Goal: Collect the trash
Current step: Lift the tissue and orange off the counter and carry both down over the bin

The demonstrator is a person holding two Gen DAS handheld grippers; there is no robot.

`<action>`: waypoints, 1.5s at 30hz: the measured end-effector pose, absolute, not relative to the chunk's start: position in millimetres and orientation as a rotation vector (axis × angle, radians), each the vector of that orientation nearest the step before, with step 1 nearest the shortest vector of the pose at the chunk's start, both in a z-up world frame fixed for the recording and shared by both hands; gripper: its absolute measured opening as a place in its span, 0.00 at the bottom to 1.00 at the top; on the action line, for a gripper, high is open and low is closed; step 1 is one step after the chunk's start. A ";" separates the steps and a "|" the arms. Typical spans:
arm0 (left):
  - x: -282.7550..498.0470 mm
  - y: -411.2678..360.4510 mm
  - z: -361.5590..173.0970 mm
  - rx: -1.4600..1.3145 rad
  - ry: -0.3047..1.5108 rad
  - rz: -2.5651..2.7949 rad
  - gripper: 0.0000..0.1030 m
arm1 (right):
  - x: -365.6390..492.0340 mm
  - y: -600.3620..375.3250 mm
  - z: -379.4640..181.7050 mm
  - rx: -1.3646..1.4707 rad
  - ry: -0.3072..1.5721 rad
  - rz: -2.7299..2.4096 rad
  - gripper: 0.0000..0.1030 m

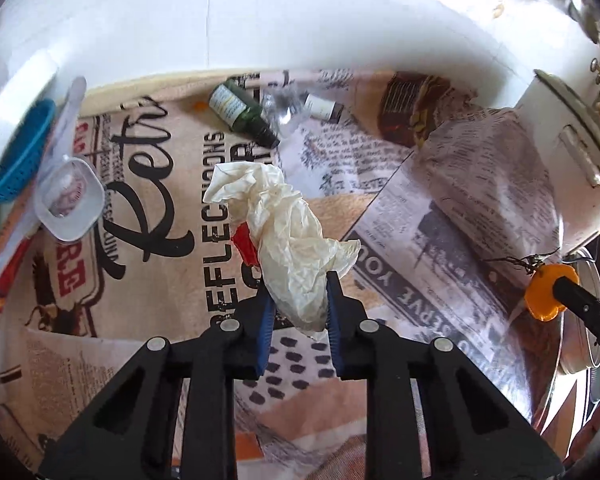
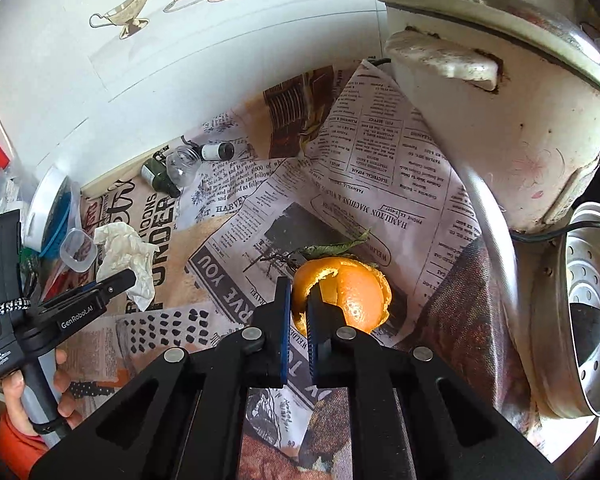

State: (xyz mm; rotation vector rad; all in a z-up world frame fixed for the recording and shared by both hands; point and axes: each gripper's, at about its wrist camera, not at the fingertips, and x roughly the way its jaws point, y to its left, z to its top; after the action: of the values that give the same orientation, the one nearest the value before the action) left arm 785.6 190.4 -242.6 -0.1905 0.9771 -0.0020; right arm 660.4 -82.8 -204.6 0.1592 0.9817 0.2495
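Clamped between the left gripper's point(image 1: 299, 294) fingers is a crumpled paper wad point(image 1: 288, 240); up-left of them, a clear plastic cup point(image 1: 69, 198) holds something pale. Right gripper point(image 2: 299, 298) pinches orange peel point(image 2: 342, 296) beside a metal steamer pot point(image 2: 580, 312).

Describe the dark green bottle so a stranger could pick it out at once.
Start at the white tiled wall behind the newsprint-patterned tablecloth. At the cloth's far edge lie three small containers together. The dark green bottle is the leftmost, on its side with a pale label, beside a clear jar and a smaller white-labelled bottle.
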 end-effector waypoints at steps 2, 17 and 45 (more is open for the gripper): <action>773.6 183.4 -227.2 -0.181 0.945 0.007 0.22 | 651.5 -88.1 -193.7 0.166 0.962 0.272 0.06; 619.7 118.0 -95.1 -0.193 0.644 0.118 0.22 | 560.5 -132.3 -92.2 0.120 0.727 0.485 0.06; 346.0 138.0 -96.2 -0.163 0.626 0.057 0.22 | 325.0 -95.4 -64.6 0.133 0.657 0.489 0.06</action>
State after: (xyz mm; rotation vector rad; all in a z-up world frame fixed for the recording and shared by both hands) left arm 346.0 138.0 -96.2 -0.1631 0.6259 0.0572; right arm 325.0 -95.4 -64.6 0.1328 0.6575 0.4893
